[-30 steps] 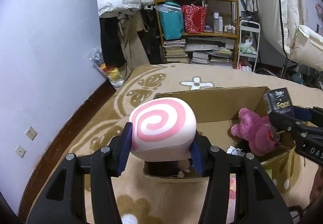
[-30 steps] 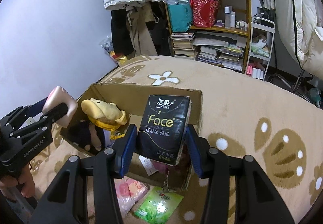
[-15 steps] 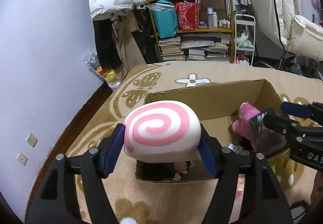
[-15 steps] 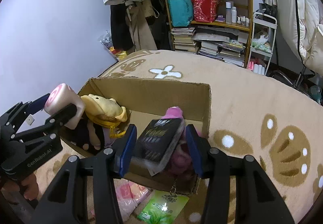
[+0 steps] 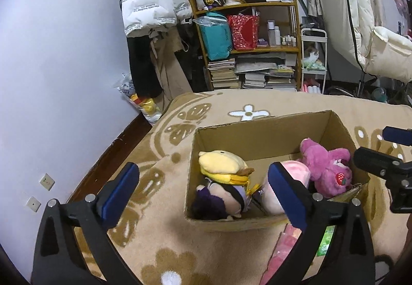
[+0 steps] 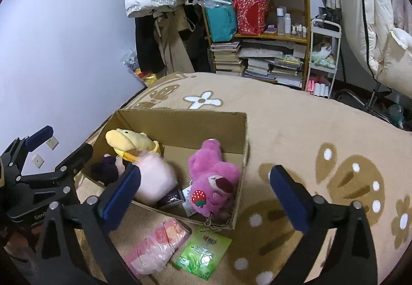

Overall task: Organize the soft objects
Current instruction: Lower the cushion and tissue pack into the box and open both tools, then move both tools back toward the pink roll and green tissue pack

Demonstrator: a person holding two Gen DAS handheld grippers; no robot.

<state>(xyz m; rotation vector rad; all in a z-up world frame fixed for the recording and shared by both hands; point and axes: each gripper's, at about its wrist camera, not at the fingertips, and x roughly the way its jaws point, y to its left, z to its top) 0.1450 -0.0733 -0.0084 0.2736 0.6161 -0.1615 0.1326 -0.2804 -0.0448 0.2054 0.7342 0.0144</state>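
Observation:
An open cardboard box (image 5: 260, 121) (image 6: 180, 113) sits on the beige rug. Inside lie a yellow plush (image 5: 221, 164) (image 6: 128, 141), a dark-haired doll (image 5: 213, 201), a pink bear (image 5: 327, 169) (image 6: 213, 177), the pink swirl plush (image 5: 296, 171) (image 6: 154, 179) and a black tissue pack (image 6: 172, 197). My left gripper (image 5: 202, 175) (image 6: 60, 144) hovers over the box's near left corner. Its jaws are opening, with nothing between the pads. My right gripper (image 6: 206, 174) (image 5: 378, 144) hangs above the box's near right side. Its jaws are opening too, and it holds nothing.
A pink pack (image 6: 159, 241) and a green pack (image 6: 203, 251) lie on the rug in front of the box. A wooden shelf (image 5: 247, 48) with books, bags and bottles stands behind, hanging coats (image 5: 149, 9) beside it. The wall (image 5: 51, 79) runs along the left.
Both grippers have opened. The swirl plush left the left gripper and the black tissue pack left the right gripper, and both now lie in the box.

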